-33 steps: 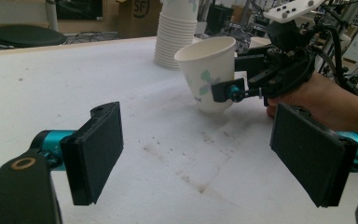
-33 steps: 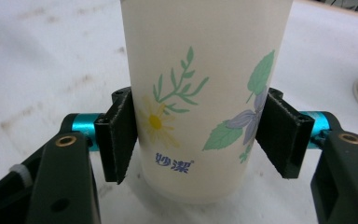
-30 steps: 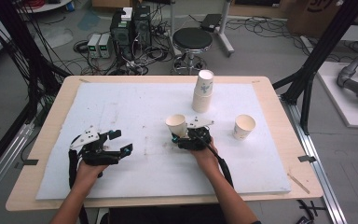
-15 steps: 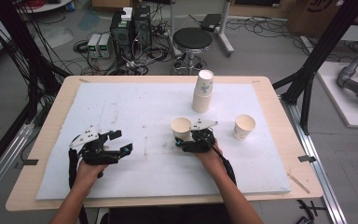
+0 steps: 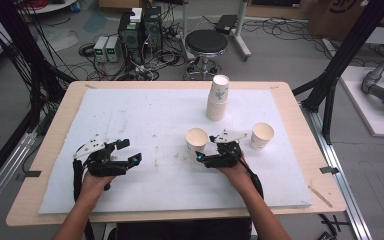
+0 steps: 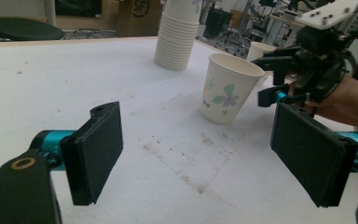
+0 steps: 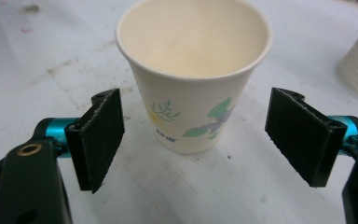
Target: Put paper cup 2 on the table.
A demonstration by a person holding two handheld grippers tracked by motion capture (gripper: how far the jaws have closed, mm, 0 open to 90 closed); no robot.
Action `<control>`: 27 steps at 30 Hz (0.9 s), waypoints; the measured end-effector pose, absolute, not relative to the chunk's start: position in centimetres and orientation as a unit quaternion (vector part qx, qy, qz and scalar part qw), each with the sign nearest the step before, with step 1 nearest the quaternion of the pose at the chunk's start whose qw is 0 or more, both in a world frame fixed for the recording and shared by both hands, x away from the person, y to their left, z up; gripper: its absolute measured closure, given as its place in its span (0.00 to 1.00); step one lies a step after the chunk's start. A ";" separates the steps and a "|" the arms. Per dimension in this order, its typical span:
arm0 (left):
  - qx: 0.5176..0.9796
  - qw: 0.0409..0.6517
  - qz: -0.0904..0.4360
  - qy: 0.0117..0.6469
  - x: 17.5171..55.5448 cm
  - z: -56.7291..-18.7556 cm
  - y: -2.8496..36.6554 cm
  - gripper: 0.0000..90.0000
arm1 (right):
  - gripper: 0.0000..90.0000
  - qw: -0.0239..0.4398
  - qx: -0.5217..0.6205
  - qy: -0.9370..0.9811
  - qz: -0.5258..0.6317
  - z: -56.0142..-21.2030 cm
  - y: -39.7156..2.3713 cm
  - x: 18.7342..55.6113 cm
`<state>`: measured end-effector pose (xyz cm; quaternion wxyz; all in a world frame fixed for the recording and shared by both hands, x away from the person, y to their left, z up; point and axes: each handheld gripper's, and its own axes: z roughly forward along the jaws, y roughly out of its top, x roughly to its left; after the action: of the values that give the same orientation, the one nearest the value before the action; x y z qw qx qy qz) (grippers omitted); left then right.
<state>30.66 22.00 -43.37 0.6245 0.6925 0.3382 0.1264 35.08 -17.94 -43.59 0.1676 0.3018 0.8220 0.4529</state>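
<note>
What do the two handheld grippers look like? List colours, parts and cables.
Both the left gripper and the right gripper have black bodies with teal metal joints behind two flat, rectangular black jaws faced with matte pads. A brass-coloured ring sits on the near-left black link in each gripper view. Each carries a grey three-cornered plate on top, and a black cable trails back along each forearm. The forearms are bare, with no sleeves.

jaw pads [image 7: 101, 135]: black, flat, rectangular
jaw arms: teal metal
top plate [image 5: 228, 135]: grey, three-cornered
wrist strap [image 5: 77, 172]: black
</note>
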 end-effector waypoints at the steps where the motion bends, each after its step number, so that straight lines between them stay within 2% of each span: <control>1: 0.692 0.624 0.132 0.339 30.6 -43.3 22.0 0.19 | 0.23 0.170 0.304 0.818 0.458 -43.4 -18.3 34.8; 5: 0.687 0.622 0.164 0.338 30.6 -42.9 22.0 0.18 | 0.23 0.185 0.307 0.802 0.478 -42.5 -20.2 33.5; 11: 0.686 0.621 0.183 0.331 30.3 -42.6 22.0 0.17 | 0.23 0.204 0.317 0.790 0.483 -41.7 -23.2 31.6; 18: 0.684 0.624 0.193 0.326 30.1 -42.4 21.8 0.17 | 0.23 0.218 0.337 0.774 0.490 -41.5 -25.8 30.3; 27: 0.682 0.629 0.202 0.314 29.4 -41.8 21.8 0.17 | 0.23 0.252 0.332 0.768 0.487 -40.3 -27.1 28.3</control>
<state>29.37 21.84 -41.79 0.6289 0.6817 0.3145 0.2020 28.26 -27.07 -40.32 0.2518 0.3322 0.7678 0.4866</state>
